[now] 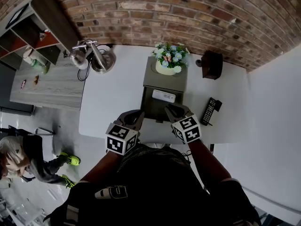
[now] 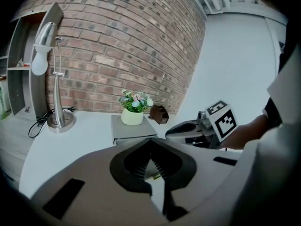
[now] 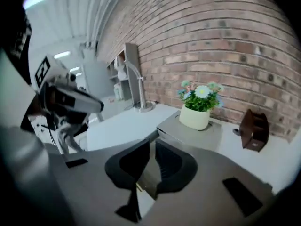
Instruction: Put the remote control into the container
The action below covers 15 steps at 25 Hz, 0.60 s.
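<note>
Nearest, at the near edge of the table [image 1: 113, 93]: left gripper [image 1: 135, 114] with jaws closed on nothing, right gripper [image 1: 172, 109] with jaws a narrow slit apart, seemingly empty. Just beyond, container [image 1: 165, 79] with drawer open, white remote control [image 1: 163, 96] inside it. To the right on the tabletop, black remote [image 1: 210, 111].

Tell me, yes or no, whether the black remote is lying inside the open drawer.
No, the black remote lies on the white table, to the right of the grey drawer unit.
</note>
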Each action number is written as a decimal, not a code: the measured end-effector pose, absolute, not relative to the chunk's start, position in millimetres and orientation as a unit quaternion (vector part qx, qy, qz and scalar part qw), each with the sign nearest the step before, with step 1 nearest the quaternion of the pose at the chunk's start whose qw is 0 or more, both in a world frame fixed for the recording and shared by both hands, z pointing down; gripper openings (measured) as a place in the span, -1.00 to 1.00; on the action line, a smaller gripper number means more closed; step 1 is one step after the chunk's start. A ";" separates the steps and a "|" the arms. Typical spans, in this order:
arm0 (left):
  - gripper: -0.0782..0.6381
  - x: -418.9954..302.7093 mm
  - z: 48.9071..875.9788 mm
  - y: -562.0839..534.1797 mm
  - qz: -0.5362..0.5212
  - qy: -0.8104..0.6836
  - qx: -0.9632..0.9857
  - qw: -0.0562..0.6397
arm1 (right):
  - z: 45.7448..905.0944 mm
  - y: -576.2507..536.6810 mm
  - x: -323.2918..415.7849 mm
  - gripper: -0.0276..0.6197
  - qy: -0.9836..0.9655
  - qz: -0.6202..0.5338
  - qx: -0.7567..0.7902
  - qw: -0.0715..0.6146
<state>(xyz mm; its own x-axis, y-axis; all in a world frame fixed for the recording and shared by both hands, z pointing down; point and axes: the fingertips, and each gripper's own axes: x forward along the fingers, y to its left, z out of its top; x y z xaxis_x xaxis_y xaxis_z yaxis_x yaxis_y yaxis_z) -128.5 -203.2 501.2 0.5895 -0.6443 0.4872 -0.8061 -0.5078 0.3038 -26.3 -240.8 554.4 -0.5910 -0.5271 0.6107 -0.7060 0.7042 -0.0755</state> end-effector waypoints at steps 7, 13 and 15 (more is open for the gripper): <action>-0.77 -104.2 483.0 -203.5 0.134 -0.394 0.871 0.261 | 486.3 -203.6 1.5 -0.89 -0.844 0.344 0.409 0.042; -0.77 -86.3 476.9 -197.3 0.145 -0.369 0.886 0.240 | 486.1 -182.0 13.7 -0.89 -0.845 0.249 0.461 0.106; -0.77 -80.4 478.3 -194.2 0.152 -0.361 0.889 0.236 | 489.5 -176.7 15.4 -0.89 -0.843 0.245 0.465 0.119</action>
<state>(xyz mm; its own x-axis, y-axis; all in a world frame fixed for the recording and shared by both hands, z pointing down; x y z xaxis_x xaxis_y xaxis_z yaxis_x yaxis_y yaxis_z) -80.4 -194.2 478.3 0.6934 -0.5697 0.4413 -0.7136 -0.6280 0.3105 15.4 -176.7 489.5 -0.5398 -0.7251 0.4276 -0.8414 0.4481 -0.3022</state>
